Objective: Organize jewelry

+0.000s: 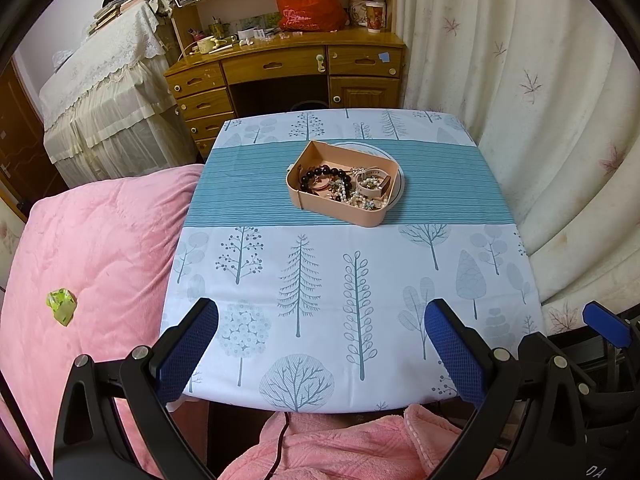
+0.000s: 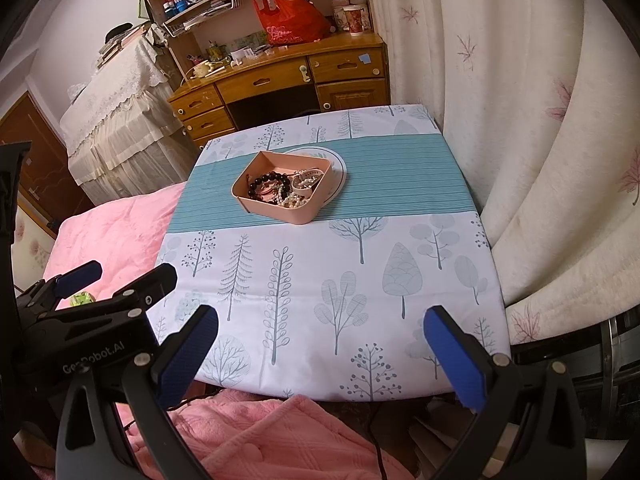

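The only legible writing is "GenRobot.AI" printed in white on the body of the left gripper (image 2: 116, 280), seen from the right wrist camera; the red bag (image 1: 308, 2) on the wooden desk (image 1: 288, 60) carries print too blurred to read. Both the left gripper (image 1: 320, 340) and the right gripper (image 2: 320, 344) have their blue-padded jaws spread wide, gripping nothing, near the table's front edge. The pink box (image 1: 340, 210) of tangled jewelry (image 1: 348, 188) sits on a white plate (image 1: 398, 192) on the tablecloth's (image 1: 320, 280) teal band, with open cloth between it and the grippers.
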